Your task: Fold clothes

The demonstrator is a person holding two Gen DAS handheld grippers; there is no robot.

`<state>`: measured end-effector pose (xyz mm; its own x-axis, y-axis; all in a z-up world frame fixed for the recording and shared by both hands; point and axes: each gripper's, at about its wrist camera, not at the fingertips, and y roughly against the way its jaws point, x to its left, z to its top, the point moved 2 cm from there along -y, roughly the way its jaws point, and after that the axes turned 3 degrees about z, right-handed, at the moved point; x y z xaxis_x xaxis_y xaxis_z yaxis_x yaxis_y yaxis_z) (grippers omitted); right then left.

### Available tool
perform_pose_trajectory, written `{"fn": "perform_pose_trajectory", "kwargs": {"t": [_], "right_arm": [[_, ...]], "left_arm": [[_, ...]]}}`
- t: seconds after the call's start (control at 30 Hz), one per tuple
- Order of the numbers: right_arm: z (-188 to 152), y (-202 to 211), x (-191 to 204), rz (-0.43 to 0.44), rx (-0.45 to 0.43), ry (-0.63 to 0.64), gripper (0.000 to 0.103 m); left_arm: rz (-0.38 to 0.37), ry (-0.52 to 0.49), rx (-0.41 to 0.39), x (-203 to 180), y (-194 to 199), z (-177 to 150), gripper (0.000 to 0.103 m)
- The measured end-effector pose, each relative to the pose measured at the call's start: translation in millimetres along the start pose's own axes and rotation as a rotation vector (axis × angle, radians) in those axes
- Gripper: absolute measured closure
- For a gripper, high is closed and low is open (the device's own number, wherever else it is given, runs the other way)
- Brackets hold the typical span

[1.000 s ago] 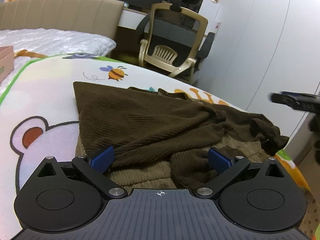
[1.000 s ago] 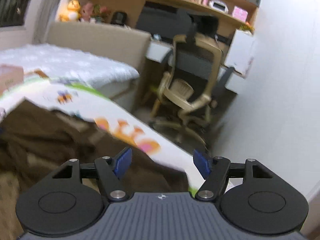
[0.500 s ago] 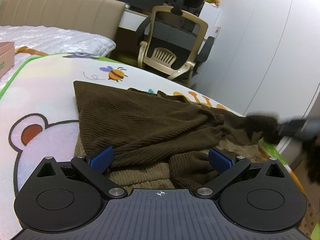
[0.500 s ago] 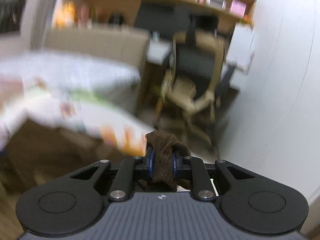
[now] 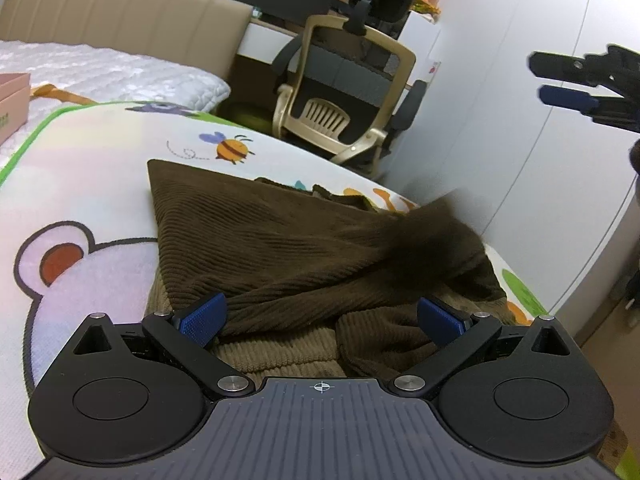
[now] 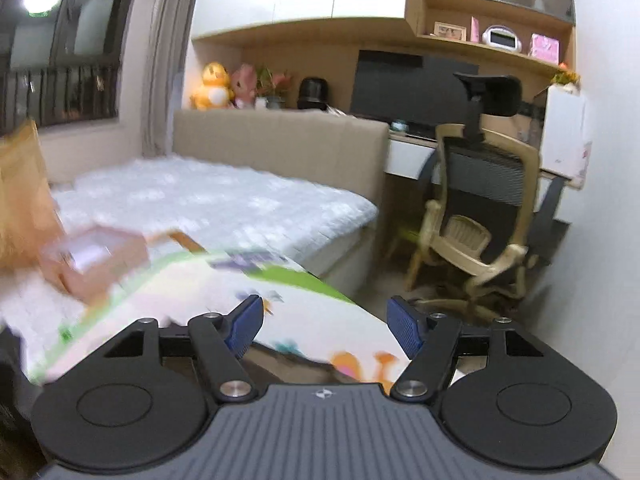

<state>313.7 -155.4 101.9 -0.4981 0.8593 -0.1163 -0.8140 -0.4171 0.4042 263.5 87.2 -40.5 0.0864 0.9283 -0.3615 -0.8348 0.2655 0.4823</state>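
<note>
A dark brown ribbed garment point(image 5: 272, 248) lies partly folded on the cartoon play mat point(image 5: 92, 184), over a lighter tan knit layer point(image 5: 280, 352). One brown end point(image 5: 436, 236) is blurred in motion at the garment's right side. My left gripper point(image 5: 320, 316) is open and empty, low over the garment's near edge. My right gripper point(image 6: 325, 322) is open and empty, raised above the mat; it also shows in the left wrist view point(image 5: 576, 84) at the upper right, apart from the cloth. A sliver of brown cloth point(image 6: 280, 368) shows below it.
A pink box point(image 6: 96, 260) sits on the white bed point(image 6: 224, 208) left of the mat. A beige office chair point(image 5: 344, 108) and desk stand beyond the mat. A white wall point(image 5: 520, 80) runs along the right.
My right gripper, shut on a brown cloth end half a second ago, has opened, let it go and risen. The cloth end is dropping onto the pile. The left gripper has not moved.
</note>
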Motion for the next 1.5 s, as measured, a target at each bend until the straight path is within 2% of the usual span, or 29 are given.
{"fn": "perform_pose_trajectory", "kwargs": {"t": [0.1,0.23,0.3,0.33,0.37,0.4,0.47,0.53,0.6,0.63,0.77,0.87,0.97,1.1,1.13,1.17,1.2,1.23,1.27,1.37,1.4,1.47,1.5], "right_arm": [[-30,-10,15,-0.028,0.071,0.138,0.034],[-84,-40,65,0.044,0.212,0.361,0.039],[-100,-63,83,0.051,0.266,0.419,0.048],[-101,-75,86,0.022,0.257,0.428,0.053],[-100,-87,89,-0.007,0.246,0.437,0.064],[-89,-94,84,-0.063,0.189,0.388,0.066],[-52,-89,57,-0.121,0.026,0.142,0.066],[-28,-74,29,-0.098,-0.067,-0.046,0.059],[-27,-58,14,-0.110,-0.094,-0.055,0.045],[-27,-50,6,-0.116,-0.107,-0.058,0.043],[-75,-27,-22,-0.140,-0.033,-0.093,0.040],[-109,-7,-39,-0.155,-0.010,-0.143,0.033],[-140,8,-53,-0.154,-0.009,-0.264,0.031],[-172,15,-59,-0.132,-0.003,-0.403,0.031],[-178,16,-60,-0.128,0.003,-0.427,0.031],[-179,17,-61,-0.132,0.008,-0.426,0.031],[-177,19,-63,-0.134,0.005,-0.416,0.031],[-175,21,-64,-0.135,0.001,-0.405,0.031],[-170,25,-65,-0.133,-0.009,-0.388,0.031],[-150,29,-65,-0.122,-0.030,-0.324,0.025],[-143,29,-65,-0.118,-0.035,-0.300,0.024],[-131,20,-60,-0.101,-0.029,-0.255,0.024],[-125,14,-57,-0.093,-0.022,-0.237,0.024]], "left_arm": [[-0.002,0.003,-0.001,0,0,0,0.000],[-0.008,0.010,-0.002,2,0,1,0.000],[-0.009,0.011,-0.003,2,0,1,0.000],[-0.009,0.011,-0.002,2,0,1,0.000],[-0.009,0.010,-0.002,2,-1,1,0.000],[-0.007,0.008,-0.001,2,-1,1,0.000],[-0.005,0.005,0.001,1,-1,1,0.000],[-0.004,0.002,0.003,1,-1,1,0.000],[-0.002,-0.001,0.006,0,-1,1,0.000],[0.000,-0.005,0.010,0,-1,1,0.000],[0.034,-0.048,0.053,-9,-4,5,0.000],[-0.005,-0.021,0.057,-21,2,22,0.000],[-0.011,-0.105,0.031,-48,-7,45,0.000],[0.034,-0.214,0.089,-72,-55,58,0.003],[0.043,-0.218,0.121,-74,-69,58,0.010],[0.051,-0.220,0.153,-75,-82,58,0.041],[0.052,-0.227,0.195,-79,-94,58,0.062],[0.058,-0.236,0.227,-82,-101,60,0.078],[0.056,-0.235,0.228,-82,-100,66,0.085],[-0.044,-0.161,0.133,-74,-65,96,0.087],[-0.046,-0.146,0.099,-68,-52,105,0.087],[0.009,-0.161,0.061,-53,-35,111,0.087],[0.040,-0.157,0.067,-41,-33,109,0.087]]}}
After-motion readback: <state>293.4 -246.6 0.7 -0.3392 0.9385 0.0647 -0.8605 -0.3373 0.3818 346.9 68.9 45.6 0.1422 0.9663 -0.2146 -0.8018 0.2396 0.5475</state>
